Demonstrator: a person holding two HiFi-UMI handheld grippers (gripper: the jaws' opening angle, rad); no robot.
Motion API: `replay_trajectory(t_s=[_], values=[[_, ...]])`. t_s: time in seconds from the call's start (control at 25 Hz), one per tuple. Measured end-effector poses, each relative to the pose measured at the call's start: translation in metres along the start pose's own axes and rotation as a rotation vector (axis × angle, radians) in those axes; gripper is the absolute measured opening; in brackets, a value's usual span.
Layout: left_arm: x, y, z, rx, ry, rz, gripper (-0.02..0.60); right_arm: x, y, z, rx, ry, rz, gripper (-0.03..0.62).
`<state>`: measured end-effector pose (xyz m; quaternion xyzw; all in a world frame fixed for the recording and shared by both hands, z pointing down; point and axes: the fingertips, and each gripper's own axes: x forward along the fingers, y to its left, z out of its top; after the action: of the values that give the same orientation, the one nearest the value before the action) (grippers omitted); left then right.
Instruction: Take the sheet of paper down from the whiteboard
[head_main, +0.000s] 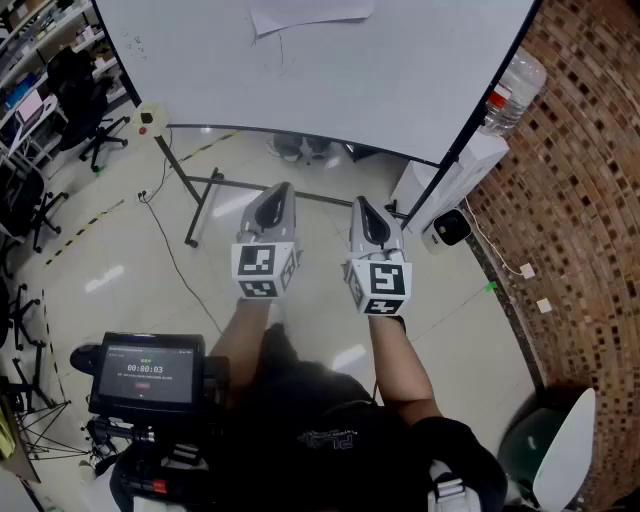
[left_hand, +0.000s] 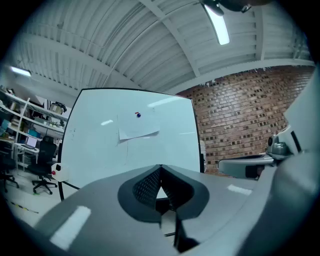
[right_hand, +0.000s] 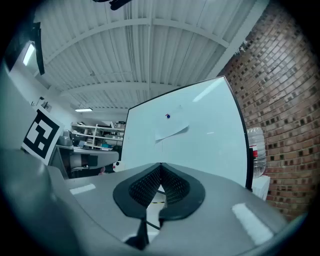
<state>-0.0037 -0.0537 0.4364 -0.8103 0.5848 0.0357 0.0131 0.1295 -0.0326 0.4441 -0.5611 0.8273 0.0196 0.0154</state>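
A white sheet of paper (left_hand: 138, 129) hangs on the whiteboard (left_hand: 100, 150), pinned by a small blue magnet (left_hand: 138, 115). The same sheet of paper (right_hand: 171, 131) shows in the right gripper view, and its lower edge (head_main: 310, 17) at the top of the head view. My left gripper (head_main: 275, 200) and right gripper (head_main: 366, 210) are held side by side, level, well short of the whiteboard (head_main: 330, 90). Both are shut with nothing between their jaws. In its own view the left gripper (left_hand: 160, 167) has its tips touching, as does the right gripper (right_hand: 161, 165).
The whiteboard stands on a black metal frame (head_main: 205, 205). A brick wall (head_main: 590, 200) runs along the right, with a water bottle (head_main: 512, 95) on a white unit (head_main: 450, 180). Office chairs (head_main: 85, 100) and shelves are at the far left. A screen device (head_main: 147, 372) hangs at the person's waist.
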Motion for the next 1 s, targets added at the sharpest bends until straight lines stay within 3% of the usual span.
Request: replay_trajectory(t_s=[0.16,0.44,0.84,1.0], values=[[0.005,0.004,-0.003,-0.008,-0.001,0.023,0.002,0.005,-0.006,-0.008,0.004,0.04,0.003,0.012],[0.086,0.03,0.022,0.006,-0.052,-0.023,0.002,0.079,-0.032,-0.005,-0.003,0.042,-0.045,0.012],[0.184,0.077,0.072,0.026,-0.137,-0.099,0.002,0.185,-0.047,0.029,-0.004,0.028,-0.1,0.012],[0.219,0.101,0.096,0.071,-0.184,-0.121,0.002,0.225,-0.054,0.049,-0.007,-0.034,-0.129,0.012]])
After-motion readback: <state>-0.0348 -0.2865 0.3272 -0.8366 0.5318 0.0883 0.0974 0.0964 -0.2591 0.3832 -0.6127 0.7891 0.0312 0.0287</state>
